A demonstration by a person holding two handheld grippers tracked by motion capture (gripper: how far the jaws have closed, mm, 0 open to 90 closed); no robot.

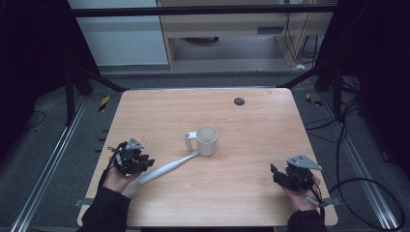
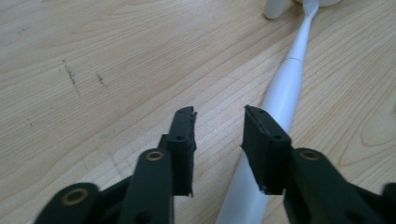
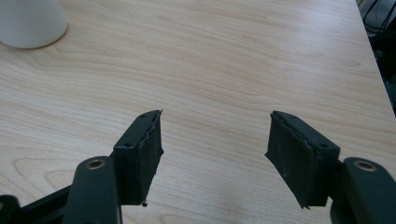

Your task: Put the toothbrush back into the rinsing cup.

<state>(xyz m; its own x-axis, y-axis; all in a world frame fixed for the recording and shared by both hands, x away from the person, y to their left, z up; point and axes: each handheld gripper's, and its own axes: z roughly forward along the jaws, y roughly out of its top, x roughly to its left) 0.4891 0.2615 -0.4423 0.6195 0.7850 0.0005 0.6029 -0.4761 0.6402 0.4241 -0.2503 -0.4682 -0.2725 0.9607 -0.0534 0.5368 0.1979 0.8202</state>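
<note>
Where the white toothbrush (image 1: 167,167) lies flat on the wooden table (image 1: 251,125), it runs on a diagonal: the thick handle end sits near the front left, and the brush head reaches the base of the white mug (image 1: 207,139), just beside its handle. In the left gripper view the toothbrush (image 2: 280,98) narrows from a broad handle at the bottom of the frame to a thin neck near the top edge, where the foot of the mug (image 2: 275,7) is cut off by the frame.

The left gripper (image 1: 141,163) is held just beside the handle end of the toothbrush. Its jaws stand partly apart with bare table between the pads. In the left gripper view the toothbrush handle passes under the right-hand jaw rather than through the gap, and neither pad presses on it. The left gripper (image 2: 218,140) points along the table towards the mug.

The mug stands upright near the middle of the table, its mouth upward and its handle turned to the left in the high view.

The right gripper (image 1: 283,175) is held near the front right corner, well apart from the toothbrush and the mug. Its jaws stand wide apart over bare wood. In the right gripper view the right gripper (image 3: 215,149) faces open table, with the mug (image 3: 31,21) at the upper left.

A small dark round spot (image 1: 239,101) sits on the far part of the table.
</note>
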